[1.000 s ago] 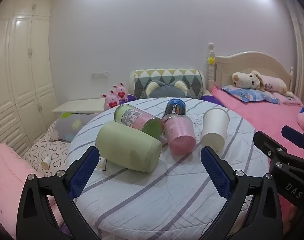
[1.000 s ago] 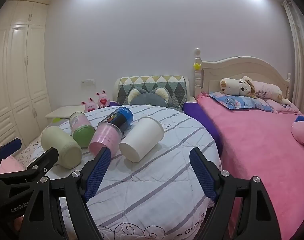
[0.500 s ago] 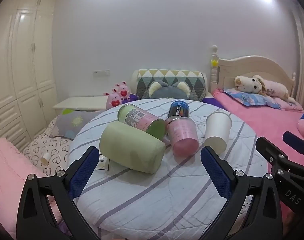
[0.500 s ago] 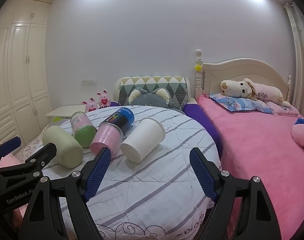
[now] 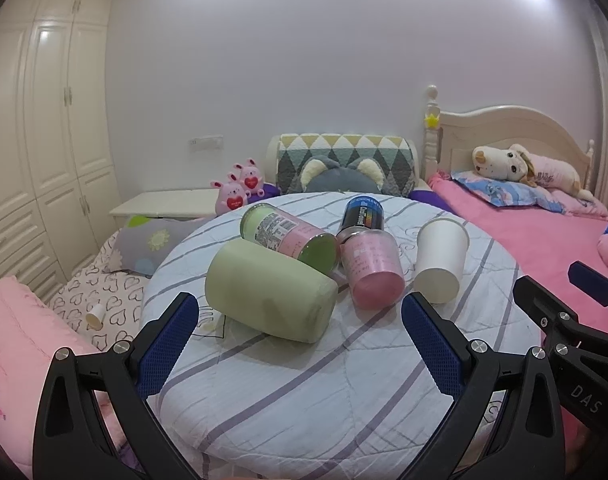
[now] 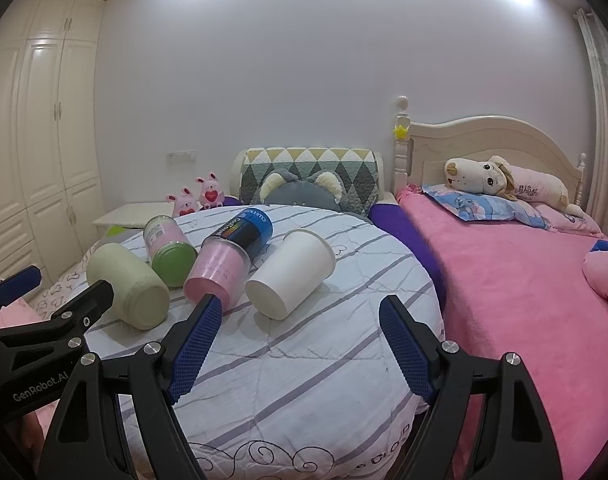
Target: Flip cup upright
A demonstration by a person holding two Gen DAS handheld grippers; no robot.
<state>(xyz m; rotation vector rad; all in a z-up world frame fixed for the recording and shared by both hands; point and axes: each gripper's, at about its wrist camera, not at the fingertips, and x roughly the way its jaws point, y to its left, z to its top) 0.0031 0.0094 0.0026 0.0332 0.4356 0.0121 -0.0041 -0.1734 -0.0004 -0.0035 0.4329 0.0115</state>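
Observation:
A white paper cup point(image 5: 440, 266) lies on its side on the round striped table point(image 5: 304, 380), base toward me; it also shows in the right wrist view point(image 6: 289, 280). Beside it lie a pale green cup point(image 5: 269, 296), a pink cup point(image 5: 372, 270), a green-lidded jar point(image 5: 287, 236) and a dark blue can point(image 5: 362, 212). My left gripper point(image 5: 299, 344) is open and empty, in front of the green cup. My right gripper point(image 6: 299, 344) is open and empty, just short of the white cup.
A pink bed point(image 6: 524, 280) with a plush dog point(image 6: 504, 180) lies to the right. A grey cushion and a patterned headrest point(image 6: 308, 176) sit behind the table. A low white stand point(image 5: 163, 204) and wardrobes point(image 5: 43, 140) are at the left.
Both cameras have tilted slightly, so the table and cups sit a little lower in view. The cups have not moved. Both grippers remain open.

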